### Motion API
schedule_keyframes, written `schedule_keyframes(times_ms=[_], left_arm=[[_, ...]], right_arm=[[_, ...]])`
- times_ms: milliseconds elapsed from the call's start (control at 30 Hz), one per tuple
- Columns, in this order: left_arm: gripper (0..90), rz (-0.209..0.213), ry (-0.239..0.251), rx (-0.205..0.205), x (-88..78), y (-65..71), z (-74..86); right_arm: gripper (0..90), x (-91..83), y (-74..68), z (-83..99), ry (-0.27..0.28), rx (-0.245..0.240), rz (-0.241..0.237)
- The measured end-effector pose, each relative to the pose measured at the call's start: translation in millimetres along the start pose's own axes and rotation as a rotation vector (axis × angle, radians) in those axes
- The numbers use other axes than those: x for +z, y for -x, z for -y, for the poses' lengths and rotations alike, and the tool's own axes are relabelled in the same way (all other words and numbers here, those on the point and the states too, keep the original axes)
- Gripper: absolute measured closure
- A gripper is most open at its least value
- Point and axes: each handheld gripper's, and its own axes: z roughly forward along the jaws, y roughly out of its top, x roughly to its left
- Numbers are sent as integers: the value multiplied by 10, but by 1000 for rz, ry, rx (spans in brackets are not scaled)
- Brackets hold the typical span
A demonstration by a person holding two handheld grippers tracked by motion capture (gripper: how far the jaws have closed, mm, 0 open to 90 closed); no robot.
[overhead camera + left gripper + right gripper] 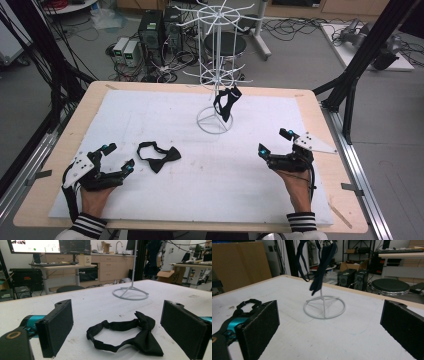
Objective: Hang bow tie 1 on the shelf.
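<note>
Both grippers idle on the worktop (310, 107), jaws apart and empty; likely next: hang the loose bow tie on the rack.

White wire rack (216, 75) stands at 12 o'clock with one dark tie (226, 102) already hanging on a low hook. Loose bow tie (159, 156) lies flat at 9 o'clock of centre, just beside the left gripper (119, 160), at its 2 o'clock. My call: pinch the strap loop, not the knot, so it stays open for the hook. Right gripper (274, 142) rests at 4 o'clock, aimed at the rack base. Both forearms enter from 6 o'clock, palms down.
</note>
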Motion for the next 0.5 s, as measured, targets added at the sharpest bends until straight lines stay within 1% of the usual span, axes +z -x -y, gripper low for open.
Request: schedule_keyframes(times_ms=[100,167,267,367,433,500], left_arm=[[114,-1,5,-6,-3,-7,1],[114,-1,5,-11,-4,-9,1],[114,-2,5,-12,-3,-8,1],[114,-2,6,-10,-4,-8,1],[114,-2,5,-8,-6,-7,1],[114,-4,6,-9,-7,-6,1]], right_arm=[[14,-38,9,78,10,23,4],[14,-57,13,127,28,20,5],[14,-78,14,181,25,31,8],[14,-102,6,219,48,41,1],[14,-114,5,241,55,36,3],[14,-132,4,266,61,44,-2]])
